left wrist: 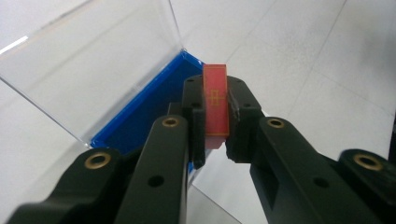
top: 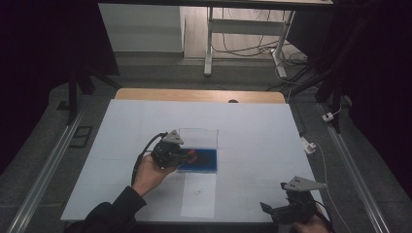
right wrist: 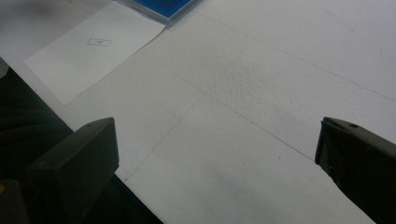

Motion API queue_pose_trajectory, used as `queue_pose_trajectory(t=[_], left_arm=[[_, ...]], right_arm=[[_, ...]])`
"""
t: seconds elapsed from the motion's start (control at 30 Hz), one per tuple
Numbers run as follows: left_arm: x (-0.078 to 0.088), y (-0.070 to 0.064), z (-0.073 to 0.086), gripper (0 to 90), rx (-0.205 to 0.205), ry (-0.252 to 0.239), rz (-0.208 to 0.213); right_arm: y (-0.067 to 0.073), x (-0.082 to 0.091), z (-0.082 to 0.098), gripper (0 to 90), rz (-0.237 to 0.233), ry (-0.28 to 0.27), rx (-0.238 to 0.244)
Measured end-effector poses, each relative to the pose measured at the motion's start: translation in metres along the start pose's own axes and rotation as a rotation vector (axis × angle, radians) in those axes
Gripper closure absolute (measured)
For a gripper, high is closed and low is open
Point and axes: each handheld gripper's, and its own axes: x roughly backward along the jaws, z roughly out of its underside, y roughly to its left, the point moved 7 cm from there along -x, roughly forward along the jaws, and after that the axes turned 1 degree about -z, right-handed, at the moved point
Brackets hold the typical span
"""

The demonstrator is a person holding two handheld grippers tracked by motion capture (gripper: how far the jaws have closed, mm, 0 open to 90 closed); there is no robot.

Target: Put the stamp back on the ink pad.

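Red, a thin stamp (left wrist: 215, 105) sits clamped upright in the left hand-held gripper (left wrist: 215, 116) beside the blue case (left wrist: 140, 116).

The left gripper (left wrist: 215, 135) jaws clamp a red stamp (left wrist: 215, 100) above the blue case (left wrist: 144, 109).

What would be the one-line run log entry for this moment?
left gripper: shut on red stamp | over open blue case | right gripper: open, idle at table edge | paper: near the case

A small red block (left wrist: 215, 105) with gold markings stands upright on edge, over the open blue-floored clear case (left wrist: 140, 109).
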Motion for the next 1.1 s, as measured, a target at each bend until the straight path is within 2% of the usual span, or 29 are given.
queue_pose_trajectory(t=[0.17,0.67,0.83,1.1], left_arm=[[-0.004,0.004,-0.005,80.0,0.008,-0.009,0.004],[-0.029,0.013,-0.013,80.0,-0.009,0.026,-0.008],[-0.041,0.015,-0.009,80.0,-0.017,0.05,-0.022],[-0.05,0.018,0.0,80.0,-0.019,0.081,-0.032]], right_arm=[[0.0,0.0,0.0,0.0,-0.003,-0.005,-0.007],[-0.001,0.001,0.0,0.0,-0.005,-0.006,-0.011],[-0.001,0.001,0.0,0.0,-0.006,-0.005,-0.01],[0.0,0.0,0.0,0.0,-0.008,-0.003,-0.002]])
